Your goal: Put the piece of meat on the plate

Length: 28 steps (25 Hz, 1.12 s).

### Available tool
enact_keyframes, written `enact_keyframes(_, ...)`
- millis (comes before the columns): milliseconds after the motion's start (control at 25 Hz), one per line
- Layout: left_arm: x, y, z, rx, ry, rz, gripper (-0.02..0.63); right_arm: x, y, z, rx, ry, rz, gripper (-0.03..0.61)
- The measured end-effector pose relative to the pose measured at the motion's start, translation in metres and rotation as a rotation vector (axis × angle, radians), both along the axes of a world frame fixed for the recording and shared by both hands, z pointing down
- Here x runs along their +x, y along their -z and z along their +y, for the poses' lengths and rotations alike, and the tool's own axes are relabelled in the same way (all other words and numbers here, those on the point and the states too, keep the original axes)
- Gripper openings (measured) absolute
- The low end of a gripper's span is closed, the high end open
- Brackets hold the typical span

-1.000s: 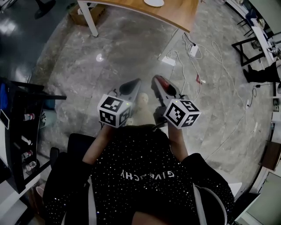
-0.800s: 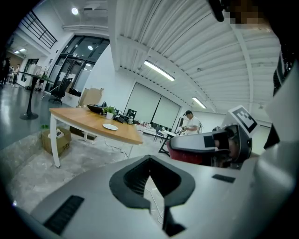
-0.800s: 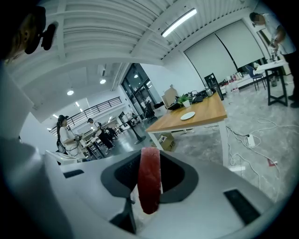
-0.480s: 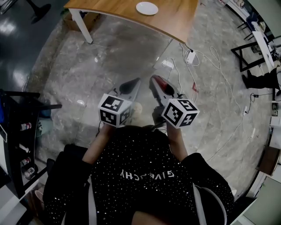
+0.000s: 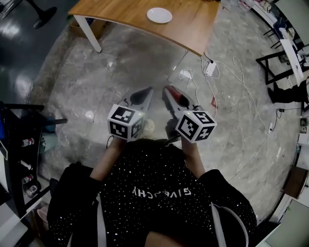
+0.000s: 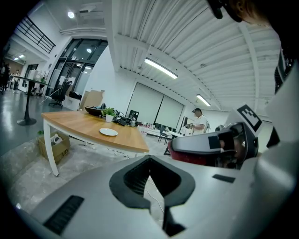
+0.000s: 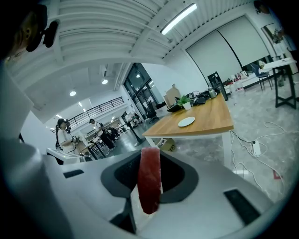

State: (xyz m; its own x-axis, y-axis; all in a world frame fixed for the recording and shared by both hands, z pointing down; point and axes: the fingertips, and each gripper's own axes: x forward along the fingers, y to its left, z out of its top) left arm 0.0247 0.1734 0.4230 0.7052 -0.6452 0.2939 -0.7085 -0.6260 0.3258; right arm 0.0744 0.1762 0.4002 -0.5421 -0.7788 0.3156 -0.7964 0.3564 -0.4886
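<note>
Across an open stretch of marble floor (image 5: 135,62), the white plate (image 5: 159,15) sits on the wooden table (image 5: 120,12), back from its near edge. The right gripper (image 5: 169,91) clamps the piece of meat (image 7: 149,179) upright. The left gripper (image 5: 148,90) is closed and empty. Cables (image 5: 241,67) trail to the right.

floor (image 5: 135,62) toward table (image 5: 193,26): open | cables (image 5: 231,65): floor, right | plate (image 5: 159,15): unobstructed

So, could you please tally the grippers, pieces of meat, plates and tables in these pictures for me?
grippers: 2, the left gripper and the right gripper
piece of meat: 1
plate: 1
table: 1
Total: 5
</note>
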Motion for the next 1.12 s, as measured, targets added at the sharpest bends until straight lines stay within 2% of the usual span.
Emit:
enact_keyframes(400, 0.022, 0.0, -0.027, 0.009, 0.031, 0.022, 0.011, 0.019, 0.005, -0.025, 0.024, 0.032, 0.002, 0.095)
enact_keyframes(1120, 0.038, 0.004, -0.034, 0.03, 0.066, 0.038, 0.009, 0.043, 0.012, -0.032, 0.048, 0.026, -0.005, 0.095)
